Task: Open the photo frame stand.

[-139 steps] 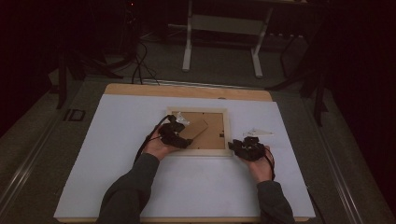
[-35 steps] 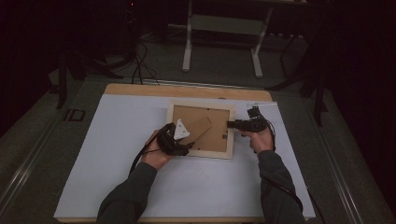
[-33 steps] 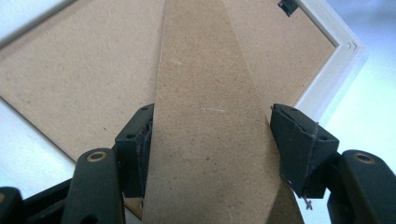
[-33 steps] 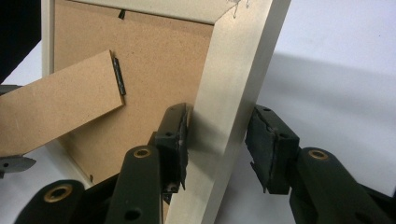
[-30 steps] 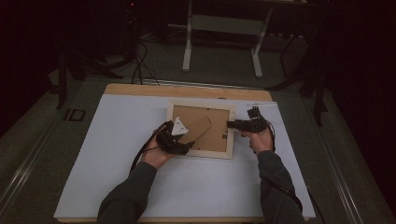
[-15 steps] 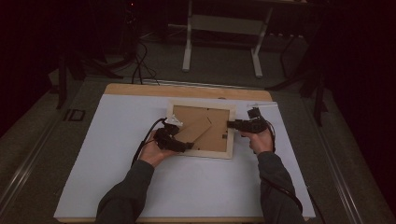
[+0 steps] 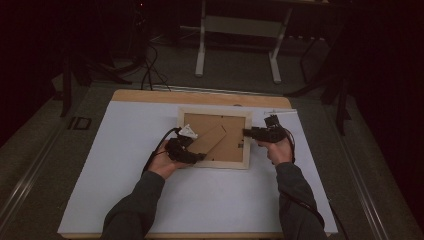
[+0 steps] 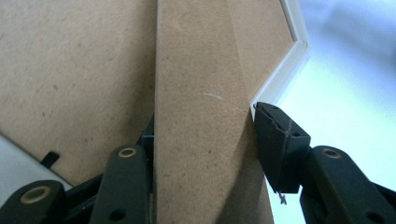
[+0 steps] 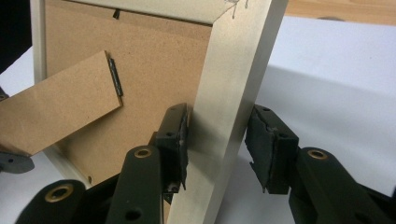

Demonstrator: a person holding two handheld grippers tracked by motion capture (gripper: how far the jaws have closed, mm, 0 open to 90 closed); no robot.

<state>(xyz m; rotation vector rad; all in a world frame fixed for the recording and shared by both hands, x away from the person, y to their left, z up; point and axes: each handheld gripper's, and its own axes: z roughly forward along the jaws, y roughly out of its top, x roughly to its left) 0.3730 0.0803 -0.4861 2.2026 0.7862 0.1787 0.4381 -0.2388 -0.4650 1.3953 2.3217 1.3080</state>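
Holding the picture frame (image 7: 215, 136) face down mid-table (image 7: 125, 200), we have just been closing the left gripper (image 7: 197, 156) about its brown stand (image 8: 201, 140), jaws touching both edges. Farther right, our right gripper (image 7: 247, 133) straddles the frame's right rail, half open, one jaw touching.

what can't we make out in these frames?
- Frame front: lies face down in all views.
- Left gripper contact on the stand: left pad hidden behind it, left gripper view.
- Right gripper grip on the frame rail: far pad seems apart, near pad's contact unclear, right gripper view.
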